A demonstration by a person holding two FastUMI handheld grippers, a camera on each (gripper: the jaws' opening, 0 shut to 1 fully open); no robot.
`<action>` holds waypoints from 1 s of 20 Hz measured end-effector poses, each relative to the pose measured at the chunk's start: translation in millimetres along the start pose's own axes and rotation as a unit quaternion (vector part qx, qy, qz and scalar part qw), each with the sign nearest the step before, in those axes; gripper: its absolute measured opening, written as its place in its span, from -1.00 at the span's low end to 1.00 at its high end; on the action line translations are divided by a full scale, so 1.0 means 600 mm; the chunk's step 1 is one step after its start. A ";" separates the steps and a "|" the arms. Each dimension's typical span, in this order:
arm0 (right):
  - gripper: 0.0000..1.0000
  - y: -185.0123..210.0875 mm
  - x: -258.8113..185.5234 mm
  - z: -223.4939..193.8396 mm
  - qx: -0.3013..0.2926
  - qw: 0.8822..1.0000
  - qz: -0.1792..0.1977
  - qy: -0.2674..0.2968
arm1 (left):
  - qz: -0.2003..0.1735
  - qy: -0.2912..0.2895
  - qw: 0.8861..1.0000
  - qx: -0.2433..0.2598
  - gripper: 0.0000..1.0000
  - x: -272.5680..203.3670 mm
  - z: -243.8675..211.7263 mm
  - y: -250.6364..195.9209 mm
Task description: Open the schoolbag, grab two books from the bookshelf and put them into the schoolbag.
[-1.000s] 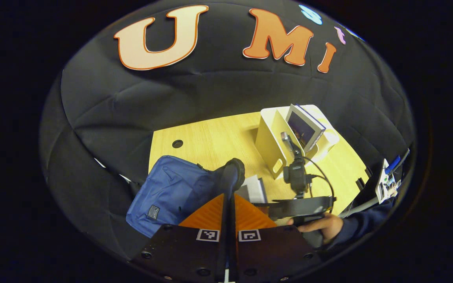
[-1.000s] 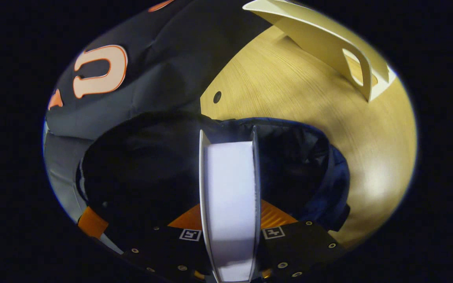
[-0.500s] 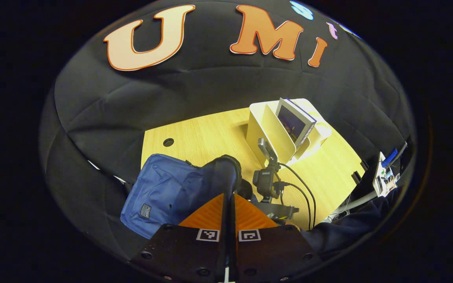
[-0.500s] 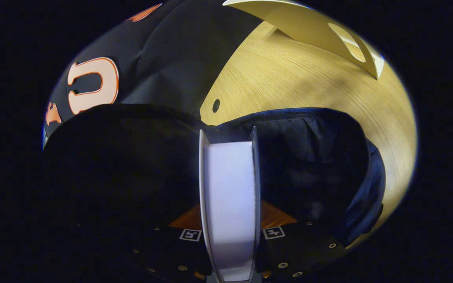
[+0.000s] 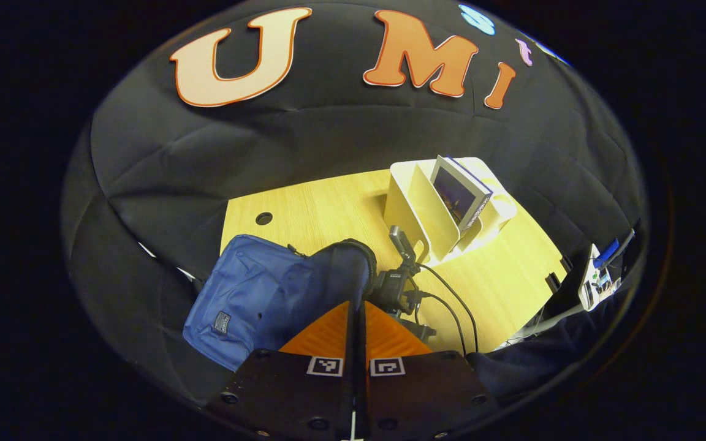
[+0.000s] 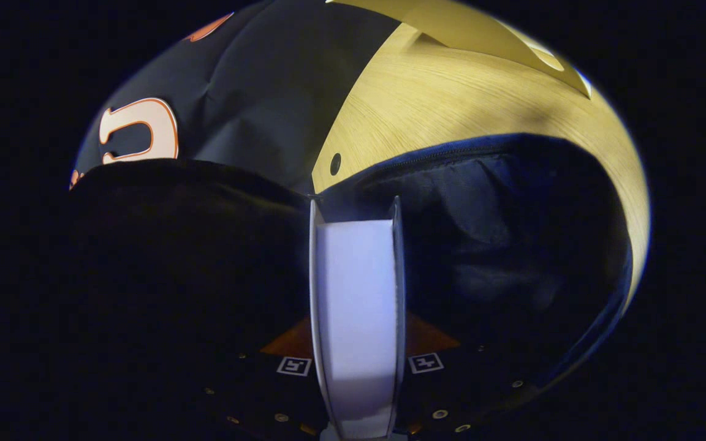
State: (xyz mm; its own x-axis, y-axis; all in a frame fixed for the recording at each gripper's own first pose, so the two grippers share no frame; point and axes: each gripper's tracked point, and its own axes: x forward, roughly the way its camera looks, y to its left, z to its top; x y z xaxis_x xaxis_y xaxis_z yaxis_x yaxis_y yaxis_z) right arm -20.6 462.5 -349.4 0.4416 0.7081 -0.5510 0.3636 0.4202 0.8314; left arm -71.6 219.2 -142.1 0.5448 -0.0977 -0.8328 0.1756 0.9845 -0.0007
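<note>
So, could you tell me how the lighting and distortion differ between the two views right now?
Left gripper view: evenly lit, the table edges bowed by the fisheye. Right gripper view: mostly dark inside the schoolbag, only the book in the right tongs catching light.

Left gripper view: high above the schoolbag (image 5: pixel 249 294), facing the booth's back wall over the table (image 5: pixel 328 211), with the bookshelf (image 5: pixel 426 208) at mid-distance. Right gripper view: very close, low, looking into the schoolbag's (image 6: pixel 482 208) open mouth. Shared: schoolbag, table (image 6: pixel 451 116), bookshelf (image 6: pixel 482 43)
</note>
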 end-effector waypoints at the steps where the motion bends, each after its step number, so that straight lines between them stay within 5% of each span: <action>1: -0.14 0.003 0.007 -0.003 0.004 1.000 -0.001 -0.001 | 0.003 0.000 1.000 0.000 -0.96 -0.002 0.002 -0.001; 5: -0.10 -0.007 0.001 -0.017 0.018 0.999 -0.031 0.024 | 0.012 -0.006 1.000 -0.010 -0.96 -0.005 0.003 0.009; 8: 0.31 -0.029 -0.030 -0.013 0.000 0.995 -0.100 0.028 | 0.024 -0.016 1.000 -0.013 -0.96 -0.010 0.010 0.028; 12: 0.50 -0.042 -0.086 -0.017 -0.079 0.984 -0.151 0.055 | 0.022 -0.024 0.999 -0.030 -0.96 -0.007 0.012 0.039; 16: 0.61 -0.066 -0.124 -0.079 -0.184 0.955 -0.175 0.154 | 0.018 -0.030 0.998 -0.042 -0.96 -0.002 0.014 0.035; 17: 0.32 -0.067 -0.131 -0.086 -0.195 0.951 -0.175 0.161 | 0.019 -0.030 0.998 -0.043 -0.96 -0.002 0.015 0.034; 18: 0.70 -0.072 -0.135 -0.091 -0.204 0.948 -0.179 0.167 | 0.021 -0.032 0.998 -0.045 -0.96 -0.002 0.012 0.035; 20: 0.69 -0.080 -0.137 -0.089 -0.227 0.939 -0.183 0.181 | 0.025 -0.035 0.998 -0.048 -0.96 -0.002 0.012 0.033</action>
State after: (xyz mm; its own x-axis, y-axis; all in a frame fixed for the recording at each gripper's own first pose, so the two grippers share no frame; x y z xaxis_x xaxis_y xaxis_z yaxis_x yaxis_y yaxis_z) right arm -118.3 414.4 -339.9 0.0175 0.5818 -0.8132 0.0125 0.8131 0.5820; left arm -62.8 238.0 -136.8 0.6072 -0.0539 -0.7927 0.0689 0.9975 -0.0151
